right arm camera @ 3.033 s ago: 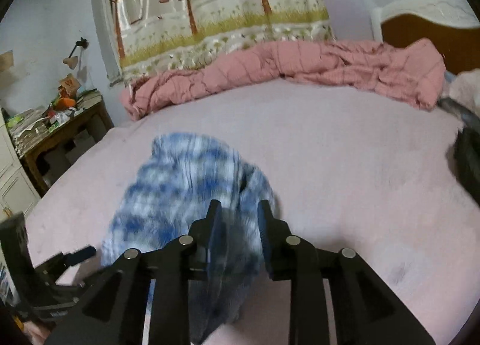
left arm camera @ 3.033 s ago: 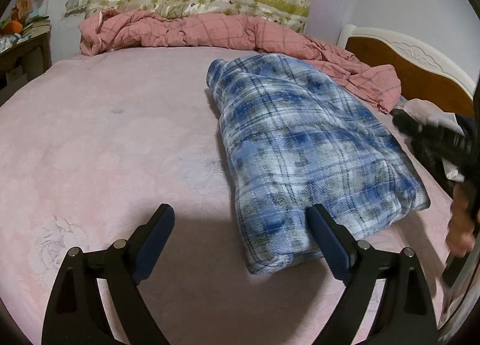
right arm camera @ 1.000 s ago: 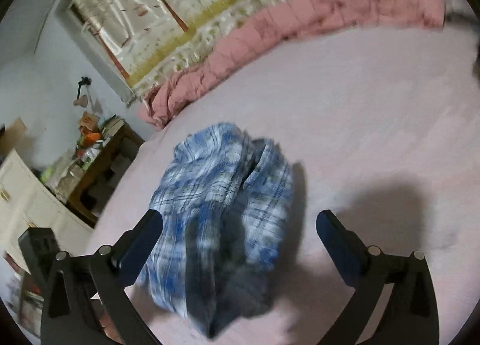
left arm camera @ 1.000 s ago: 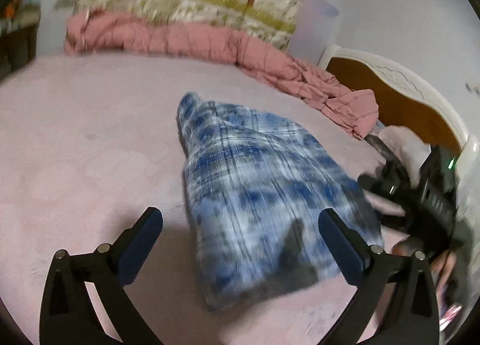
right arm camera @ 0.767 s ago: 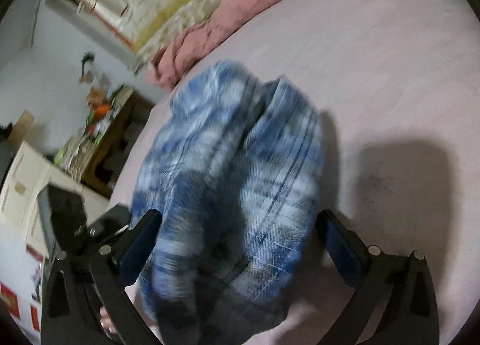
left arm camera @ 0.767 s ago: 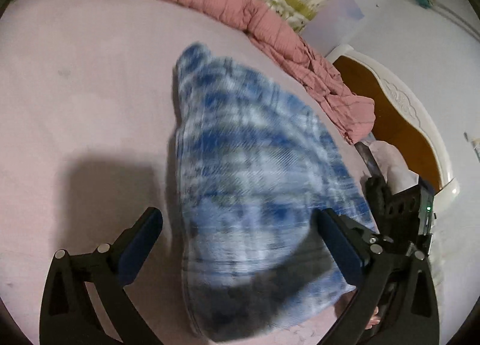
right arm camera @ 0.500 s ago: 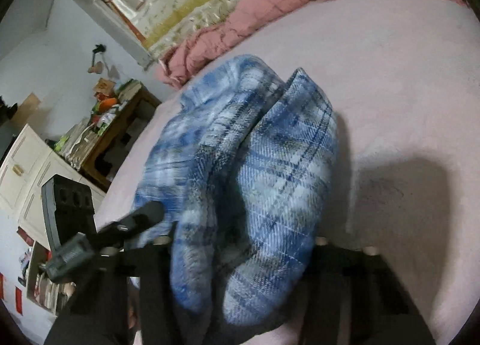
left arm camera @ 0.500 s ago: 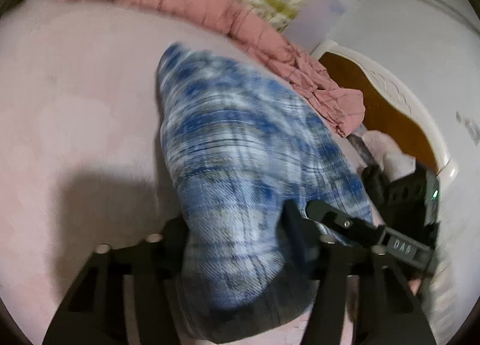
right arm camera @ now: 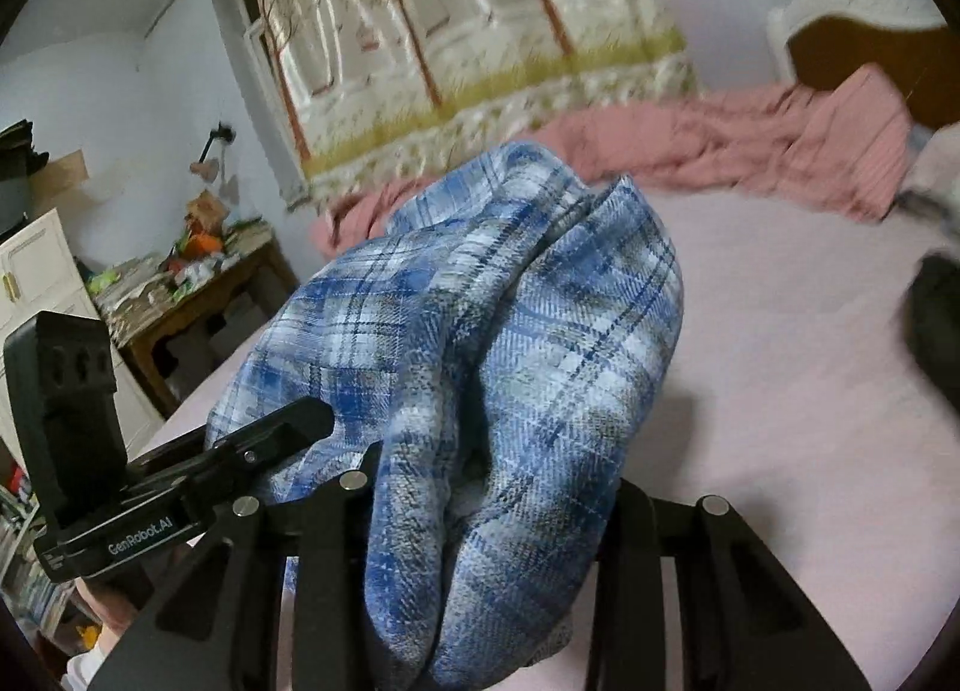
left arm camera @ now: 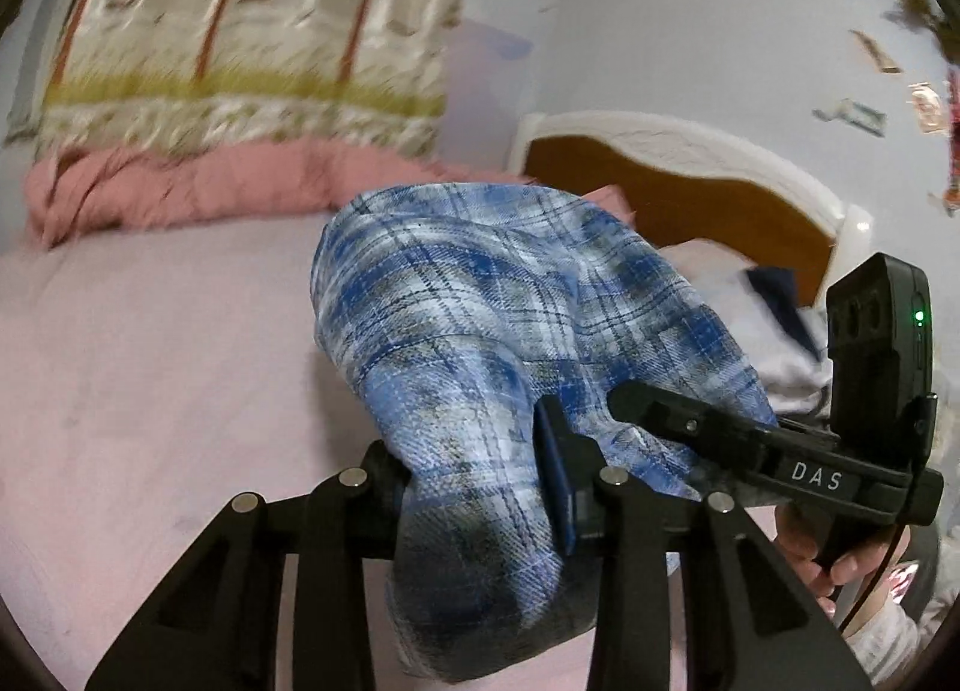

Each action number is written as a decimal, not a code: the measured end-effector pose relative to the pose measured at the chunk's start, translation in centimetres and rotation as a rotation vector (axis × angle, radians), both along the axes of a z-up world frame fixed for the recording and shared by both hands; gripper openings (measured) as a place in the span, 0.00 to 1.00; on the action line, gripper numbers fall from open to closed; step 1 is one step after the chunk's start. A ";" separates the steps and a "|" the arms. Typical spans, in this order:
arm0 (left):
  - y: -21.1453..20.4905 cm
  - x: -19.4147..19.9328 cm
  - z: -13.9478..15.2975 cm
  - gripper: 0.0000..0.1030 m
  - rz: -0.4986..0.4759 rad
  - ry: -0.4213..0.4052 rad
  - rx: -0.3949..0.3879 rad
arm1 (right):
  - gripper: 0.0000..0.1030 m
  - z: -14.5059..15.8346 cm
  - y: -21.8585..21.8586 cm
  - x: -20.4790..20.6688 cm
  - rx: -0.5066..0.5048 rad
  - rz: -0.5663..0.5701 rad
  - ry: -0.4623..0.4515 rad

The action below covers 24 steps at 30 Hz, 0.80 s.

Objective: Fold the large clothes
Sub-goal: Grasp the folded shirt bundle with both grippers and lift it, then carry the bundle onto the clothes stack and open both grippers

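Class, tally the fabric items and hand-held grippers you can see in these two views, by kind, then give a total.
Blue plaid garment: 1
Pink quilt: 1
Pink bedsheet: 1
Hand-held grippers: 2 (left hand-held gripper, right hand-held gripper)
Total: 5

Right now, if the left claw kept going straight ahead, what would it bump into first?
The folded plaid shirt it already grips: the left claw is shut on it. Beyond that, probably the pink bed; depth is unclear.

The plaid garment (left arm camera: 480, 343) hides both claws' pads; the curtain (left arm camera: 252, 30) is blurred.
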<state>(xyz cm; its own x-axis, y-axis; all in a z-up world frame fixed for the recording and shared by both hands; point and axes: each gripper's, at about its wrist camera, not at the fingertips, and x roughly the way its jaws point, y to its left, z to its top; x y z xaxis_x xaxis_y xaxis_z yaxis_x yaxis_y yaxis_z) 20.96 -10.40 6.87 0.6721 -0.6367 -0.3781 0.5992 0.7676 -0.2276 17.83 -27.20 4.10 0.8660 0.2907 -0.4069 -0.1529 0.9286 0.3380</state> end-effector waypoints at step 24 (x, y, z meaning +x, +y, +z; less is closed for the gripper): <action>-38.6 0.6 2.5 0.46 -0.429 0.076 0.008 | 0.38 7.1 -36.2 -11.7 -0.095 -0.737 -0.012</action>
